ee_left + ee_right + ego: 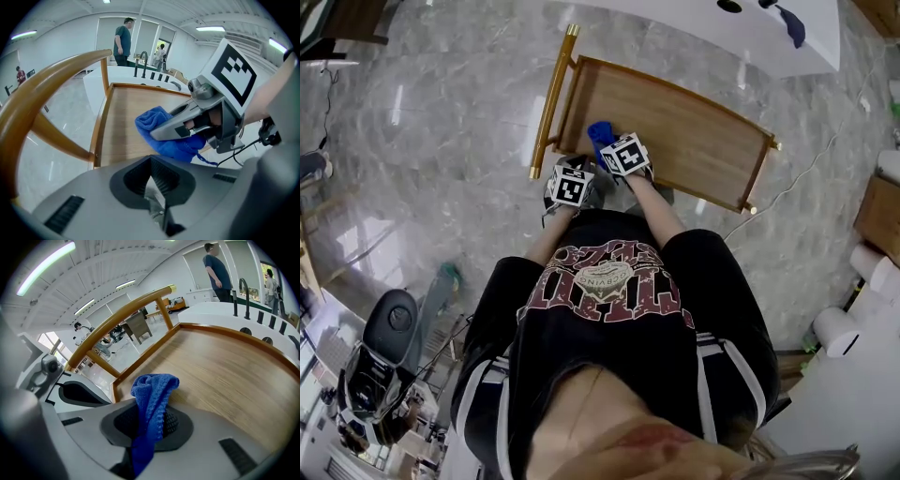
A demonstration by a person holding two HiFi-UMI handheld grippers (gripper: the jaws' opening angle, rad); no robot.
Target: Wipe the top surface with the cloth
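Task status: early, by judgement. Right gripper (150, 427) clamped on cloth (152, 394); cloth bunched, hanging from jaws, at near corner of top (694, 141) by handle (551, 98). Left gripper (154, 187) closed, nothing between jaws, just off same corner. No wipe marks or dirt visible; wiped share cannot be told. Most of top lies beyond cloth.

Surface: wood, bare, raised rim.

Room: marble floor (441, 141), white counter (741, 28) beyond, people (123, 40) in background.

Head view: cloth (598, 133) largely hidden beneath the right tongs (609, 148). Right gripper view: cloth tail runs between the jaws, cut off at 6 o'clock. White counter (675, 28) cropped at 12 o'clock.
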